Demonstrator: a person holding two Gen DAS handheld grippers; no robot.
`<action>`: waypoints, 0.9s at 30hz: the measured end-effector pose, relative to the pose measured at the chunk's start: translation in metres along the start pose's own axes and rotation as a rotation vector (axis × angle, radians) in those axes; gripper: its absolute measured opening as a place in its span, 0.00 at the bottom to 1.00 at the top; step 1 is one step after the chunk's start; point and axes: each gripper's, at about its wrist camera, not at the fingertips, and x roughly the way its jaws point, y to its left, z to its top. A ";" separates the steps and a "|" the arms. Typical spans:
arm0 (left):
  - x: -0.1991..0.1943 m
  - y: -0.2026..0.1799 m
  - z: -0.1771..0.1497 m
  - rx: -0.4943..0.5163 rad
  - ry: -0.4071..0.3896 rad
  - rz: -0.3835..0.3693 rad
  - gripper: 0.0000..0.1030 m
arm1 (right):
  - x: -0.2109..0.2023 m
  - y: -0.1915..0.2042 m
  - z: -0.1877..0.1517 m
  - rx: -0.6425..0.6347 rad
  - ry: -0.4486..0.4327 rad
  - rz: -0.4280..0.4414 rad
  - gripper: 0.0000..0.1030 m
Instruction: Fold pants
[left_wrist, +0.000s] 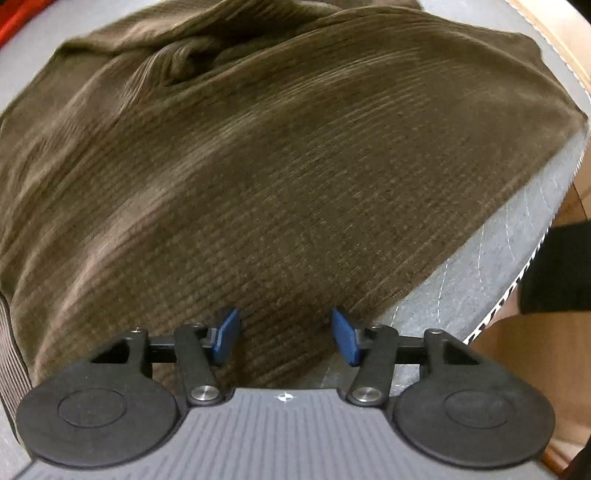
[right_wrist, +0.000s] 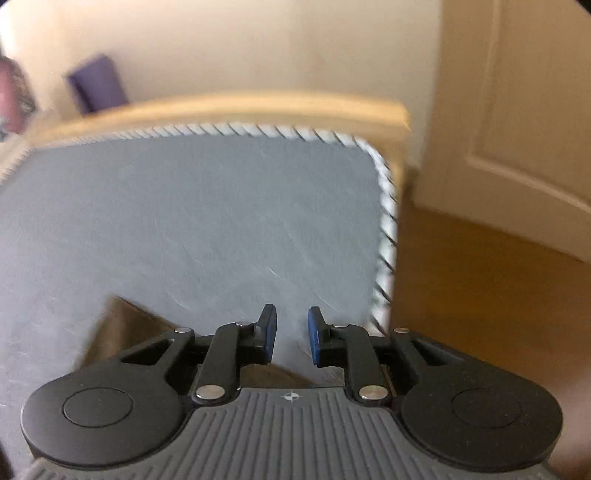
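Brown corduroy pants (left_wrist: 258, 166) lie spread and rumpled over a grey padded surface (left_wrist: 498, 258), filling most of the left wrist view. My left gripper (left_wrist: 284, 317) points down onto the near part of the cloth. Its blue pads (left_wrist: 226, 334) stand apart with a strip of corduroy between them, and I see no pinch on it. In the right wrist view only a brown corner of the pants (right_wrist: 118, 325) shows, at the lower left. My right gripper (right_wrist: 291, 314) hovers over the bare grey surface (right_wrist: 184, 221), its jaws a narrow gap apart with nothing between them.
A striped cord (right_wrist: 384, 221) trims the surface's far right corner, with a wooden frame behind it. Past that edge lie a wood floor (right_wrist: 480, 295) and a pale door (right_wrist: 517, 110). A purple object (right_wrist: 98, 83) stands far left. A dark sleeve (left_wrist: 557, 269) shows at the right.
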 end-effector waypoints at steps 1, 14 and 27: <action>-0.005 0.001 0.003 0.001 -0.016 -0.005 0.55 | -0.004 0.006 0.001 -0.006 -0.012 0.052 0.20; -0.028 0.002 0.031 -0.066 -0.149 -0.019 0.35 | -0.043 0.188 -0.059 -0.365 0.203 0.695 0.30; -0.072 0.006 0.085 -0.148 -0.373 0.059 0.20 | -0.014 0.313 -0.125 -0.339 0.428 0.735 0.39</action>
